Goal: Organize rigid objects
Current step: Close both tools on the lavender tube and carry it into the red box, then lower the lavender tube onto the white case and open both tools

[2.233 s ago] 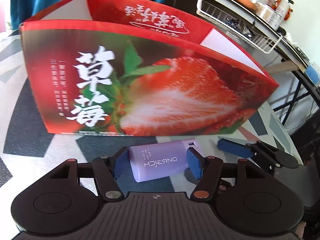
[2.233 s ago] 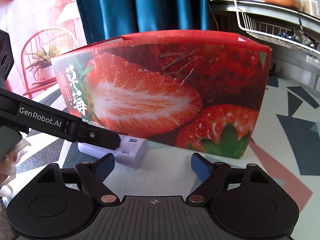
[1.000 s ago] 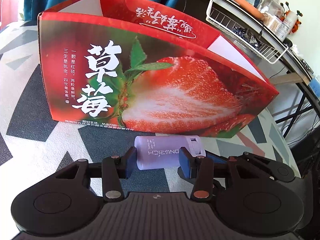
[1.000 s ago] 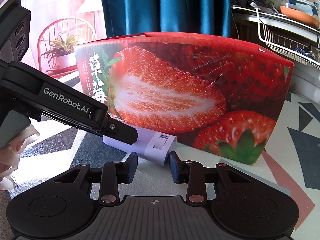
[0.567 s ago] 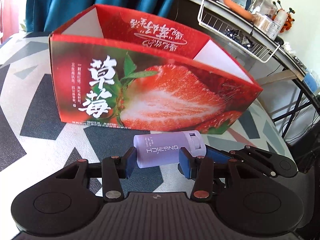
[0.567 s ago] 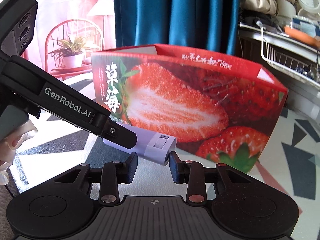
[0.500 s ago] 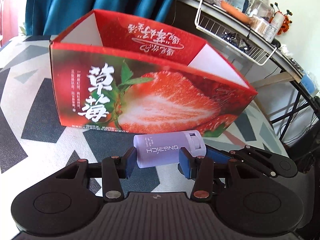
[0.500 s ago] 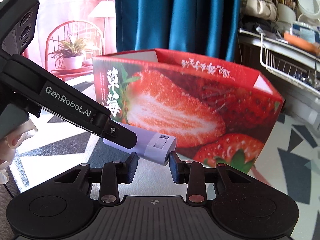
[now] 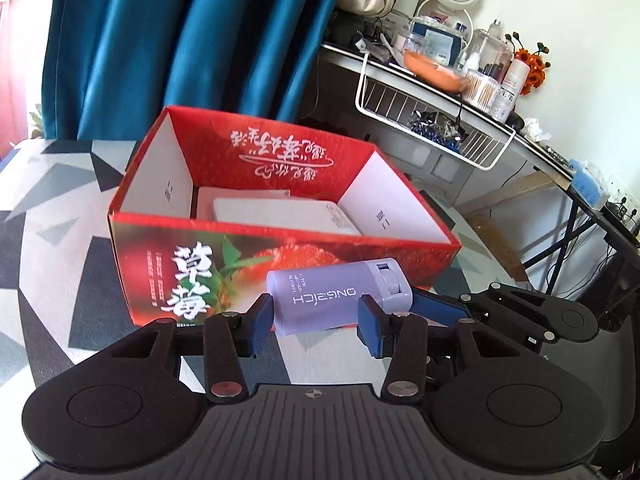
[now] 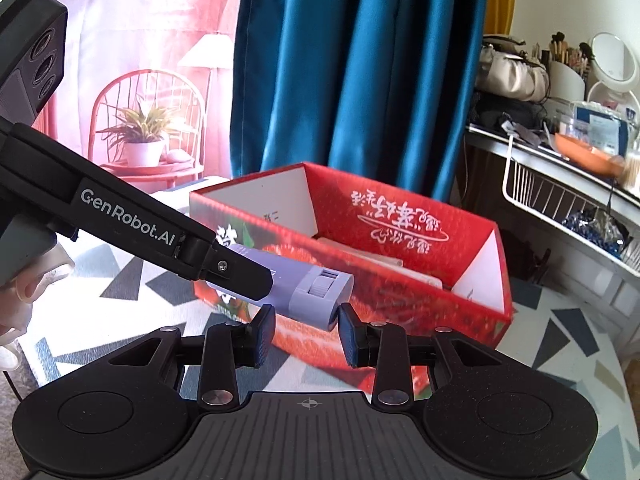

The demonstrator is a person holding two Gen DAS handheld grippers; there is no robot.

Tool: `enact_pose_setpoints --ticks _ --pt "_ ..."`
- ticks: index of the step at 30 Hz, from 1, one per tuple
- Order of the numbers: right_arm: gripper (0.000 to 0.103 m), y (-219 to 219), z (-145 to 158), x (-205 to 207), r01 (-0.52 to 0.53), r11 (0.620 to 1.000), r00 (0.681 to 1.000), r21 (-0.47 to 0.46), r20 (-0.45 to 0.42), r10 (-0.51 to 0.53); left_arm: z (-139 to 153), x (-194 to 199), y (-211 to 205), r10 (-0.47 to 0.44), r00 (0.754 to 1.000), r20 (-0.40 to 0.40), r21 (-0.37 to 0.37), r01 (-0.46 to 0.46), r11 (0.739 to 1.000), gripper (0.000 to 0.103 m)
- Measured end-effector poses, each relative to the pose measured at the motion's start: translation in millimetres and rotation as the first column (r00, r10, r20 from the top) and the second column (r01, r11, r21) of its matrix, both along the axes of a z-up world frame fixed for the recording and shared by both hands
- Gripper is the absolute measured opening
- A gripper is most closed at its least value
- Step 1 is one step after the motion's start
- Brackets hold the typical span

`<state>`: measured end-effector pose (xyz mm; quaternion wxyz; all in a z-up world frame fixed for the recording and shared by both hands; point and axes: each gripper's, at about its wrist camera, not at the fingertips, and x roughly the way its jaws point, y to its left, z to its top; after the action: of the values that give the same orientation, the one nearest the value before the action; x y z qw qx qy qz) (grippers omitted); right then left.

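A lavender plastic case [image 9: 336,298] printed "ONGRICH" is held in the air, lying sideways, in front of the open red strawberry box [image 9: 280,276]. My left gripper [image 9: 314,322] is shut on the case's body. My right gripper [image 10: 306,330] is shut on its ridged cap end [image 10: 320,298]. The box [image 10: 472,312] stands on the patterned table, and white flat items [image 9: 280,214] lie inside it. The left gripper's arm crosses the right wrist view from the left and hides part of the case.
The table has a grey, black and white geometric cloth [image 9: 60,264]. A teal curtain [image 9: 180,40] hangs behind the box. At the right a cluttered shelf with a white wire basket [image 9: 432,128] stands beyond the table's edge.
Both grippers closed on the case as it lay on the table, then lifted it together. It now hangs near the height of the box's rim, and the box's inside shows.
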<state>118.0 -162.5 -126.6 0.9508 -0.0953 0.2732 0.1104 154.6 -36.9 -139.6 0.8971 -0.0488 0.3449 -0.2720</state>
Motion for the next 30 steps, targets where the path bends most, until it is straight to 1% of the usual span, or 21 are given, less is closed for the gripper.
enact_pose_setpoints --ticks 8,13,16,19,23,30 --pt "0.032 -4.3 22.6 22.3 0.001 1.0 1.0 0.004 0.024 -0.002 18.7 23.1 -4.2 -0.016 1.0 0.014 -0.018 0.016 1.0 0.049" --pt "0.032 -11.2 35.4 44.6 0.004 1.0 0.999 -0.005 0.035 -0.004 29.1 40.5 -13.3 -0.036 0.999 0.024 -0.006 0.036 0.999 0.048" --pt "0.032 -17.4 38.6 60.0 0.009 1.0 0.999 -0.004 0.032 -0.009 28.8 53.3 -19.7 -0.049 0.999 0.014 -0.005 0.049 0.999 0.048" --pt "0.032 -23.3 37.2 76.9 0.01 1.0 1.0 -0.007 0.011 -0.01 25.1 66.9 -26.0 -0.049 0.999 0.007 0.008 0.049 0.999 0.048" --pt "0.032 -27.3 29.1 96.3 0.009 0.999 1.0 -0.034 -0.019 -0.01 19.4 88.8 -31.4 -0.038 0.999 -0.023 -0.002 0.038 0.999 0.048" --pt "0.032 -39.0 9.3 132.9 0.022 1.0 0.991 -0.014 -0.129 -0.023 3.0 121.5 -41.7 -0.028 0.997 -0.067 0.016 0.029 0.999 0.048"
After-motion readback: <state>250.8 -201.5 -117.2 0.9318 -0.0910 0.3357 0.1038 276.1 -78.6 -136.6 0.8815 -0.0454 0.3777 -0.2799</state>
